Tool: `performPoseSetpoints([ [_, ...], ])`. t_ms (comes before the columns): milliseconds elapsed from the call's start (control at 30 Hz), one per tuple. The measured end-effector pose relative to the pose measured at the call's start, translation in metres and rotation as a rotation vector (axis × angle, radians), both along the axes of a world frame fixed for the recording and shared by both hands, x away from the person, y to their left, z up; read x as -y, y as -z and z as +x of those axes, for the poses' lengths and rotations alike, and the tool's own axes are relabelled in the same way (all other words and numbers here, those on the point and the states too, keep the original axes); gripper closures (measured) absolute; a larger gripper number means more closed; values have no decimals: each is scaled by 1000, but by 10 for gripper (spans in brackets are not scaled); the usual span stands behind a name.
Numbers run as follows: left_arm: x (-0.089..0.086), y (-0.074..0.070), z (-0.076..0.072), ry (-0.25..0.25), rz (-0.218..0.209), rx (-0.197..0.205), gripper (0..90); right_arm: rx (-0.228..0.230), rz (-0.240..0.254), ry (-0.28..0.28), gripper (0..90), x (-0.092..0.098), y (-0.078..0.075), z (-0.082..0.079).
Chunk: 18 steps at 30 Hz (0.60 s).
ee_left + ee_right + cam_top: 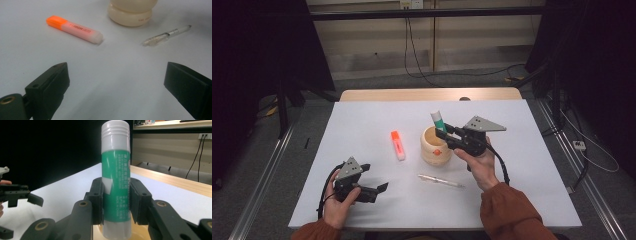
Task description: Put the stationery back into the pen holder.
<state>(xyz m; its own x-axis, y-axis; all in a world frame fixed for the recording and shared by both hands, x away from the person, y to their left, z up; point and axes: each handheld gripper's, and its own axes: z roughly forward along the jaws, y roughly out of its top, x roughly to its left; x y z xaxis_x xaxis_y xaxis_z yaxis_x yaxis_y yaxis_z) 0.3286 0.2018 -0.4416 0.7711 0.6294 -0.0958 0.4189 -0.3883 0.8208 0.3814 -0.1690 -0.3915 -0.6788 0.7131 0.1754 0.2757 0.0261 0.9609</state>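
A green-and-white glue stick (438, 120) (116, 170) stands upright between the jaws of my right gripper (441, 131) (116, 200), which is shut on its body. The stick's lower end hangs just above the mouth of a cream wooden cup (435, 146) (140, 233) at the table's middle. Near the table's front left, my left gripper (379, 188) (116, 75) rests low, open, with nothing between its jaws. Ahead of it lie an orange highlighter (397, 145) (75, 29) and a clear pen (441, 181) (166, 35).
A white sheet covers the table (362, 125), with a wooden edge (427, 94) at the far side. The cup's base (130, 15) sits beyond the highlighter and pen. Dark curtains stand on both sides, and cables lie on the floor behind.
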Motion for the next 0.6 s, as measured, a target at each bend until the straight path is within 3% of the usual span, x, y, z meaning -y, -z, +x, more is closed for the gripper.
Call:
performPoseSetpoints([
  [300, -1, -1, -1, -11, -20, 4, 60, 4, 25, 19, 667, -5, 5, 13],
  [600, -2, -1, 0, -12, -18, 14, 59, -7, 10, 28, 667, -8, 15, 20],
])
